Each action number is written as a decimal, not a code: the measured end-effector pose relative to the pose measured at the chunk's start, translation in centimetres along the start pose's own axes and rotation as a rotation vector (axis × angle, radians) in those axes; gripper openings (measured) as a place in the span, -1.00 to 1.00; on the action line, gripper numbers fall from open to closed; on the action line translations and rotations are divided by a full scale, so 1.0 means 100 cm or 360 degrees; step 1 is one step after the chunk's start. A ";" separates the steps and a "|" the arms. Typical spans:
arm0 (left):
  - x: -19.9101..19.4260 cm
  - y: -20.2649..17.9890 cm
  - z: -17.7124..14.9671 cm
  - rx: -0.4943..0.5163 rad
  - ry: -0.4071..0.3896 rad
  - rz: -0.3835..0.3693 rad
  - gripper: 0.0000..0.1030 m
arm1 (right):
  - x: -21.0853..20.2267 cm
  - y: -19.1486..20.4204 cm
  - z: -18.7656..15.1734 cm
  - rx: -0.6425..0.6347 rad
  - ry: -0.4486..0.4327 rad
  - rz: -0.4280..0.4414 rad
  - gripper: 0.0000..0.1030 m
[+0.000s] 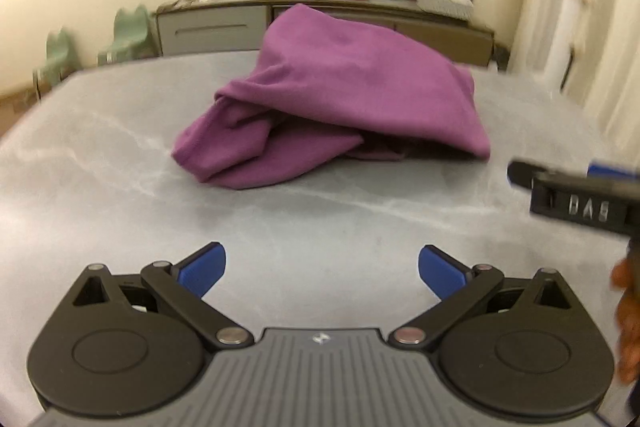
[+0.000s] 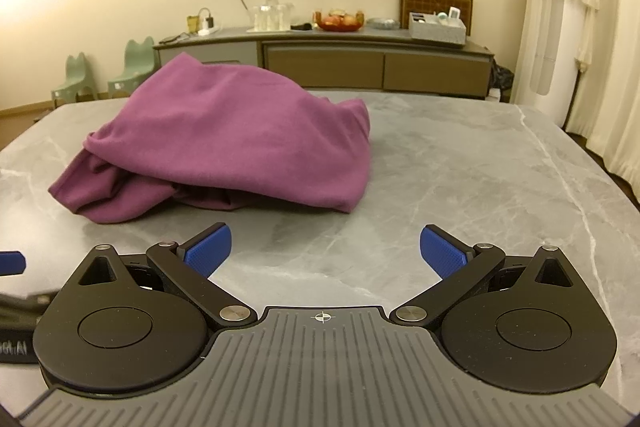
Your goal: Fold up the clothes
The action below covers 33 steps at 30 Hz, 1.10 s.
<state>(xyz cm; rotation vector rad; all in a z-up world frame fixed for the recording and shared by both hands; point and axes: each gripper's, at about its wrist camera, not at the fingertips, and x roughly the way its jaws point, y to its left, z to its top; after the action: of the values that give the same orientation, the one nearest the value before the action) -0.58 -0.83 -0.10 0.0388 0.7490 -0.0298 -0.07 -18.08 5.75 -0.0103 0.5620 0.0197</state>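
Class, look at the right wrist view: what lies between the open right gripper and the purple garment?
Nothing: only bare grey marble tabletop separates the right gripper from the crumpled purple garment, as the right wrist view shows.

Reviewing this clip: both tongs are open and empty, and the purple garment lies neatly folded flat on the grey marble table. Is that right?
Not quite. The purple garment is not neatly folded; it sits in a crumpled heap, as the right wrist view shows. The rest holds: left tongs and right tongs are open and empty, and the garment lies on the grey marble table.
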 end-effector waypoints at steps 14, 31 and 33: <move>-0.002 0.016 0.004 -0.0012 0.0029 0.0035 1.00 | -0.001 0.005 0.000 -0.0043 -0.0003 0.0023 0.99; 0.006 0.019 -0.002 -0.0046 0.0086 0.0011 1.00 | -0.001 0.008 0.000 -0.0074 -0.0001 0.0056 0.99; 0.006 0.019 -0.002 -0.0046 0.0088 0.0011 1.00 | -0.001 0.009 0.000 -0.0076 0.0004 0.0058 0.99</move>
<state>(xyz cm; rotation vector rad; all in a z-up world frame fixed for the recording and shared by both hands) -0.22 1.04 -0.57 0.0145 0.8042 -0.0116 -0.17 -17.21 5.81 -0.0467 0.5640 0.0684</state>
